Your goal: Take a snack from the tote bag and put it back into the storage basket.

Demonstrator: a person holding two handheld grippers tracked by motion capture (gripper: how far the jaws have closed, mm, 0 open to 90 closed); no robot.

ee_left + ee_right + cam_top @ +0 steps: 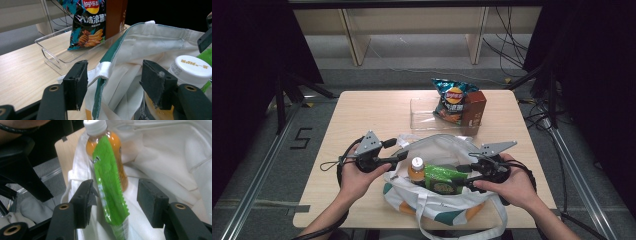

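1. A light wooden table (362, 120) stands in front of me, its top pale and plain.
2. Toward its far edge lies a clear plastic tray (421, 114), shallow and see-through.
3. A dark blue Lay's crisp bag (452, 100) stands in that tray, leaning on a brown carton (475, 107) just beside it.
4. Beyond the table is grey floor, with pale wooden furniture legs (353, 42) and loose black cables (509, 45).
5. A "5" (301, 138) is marked on the floor left of the table.
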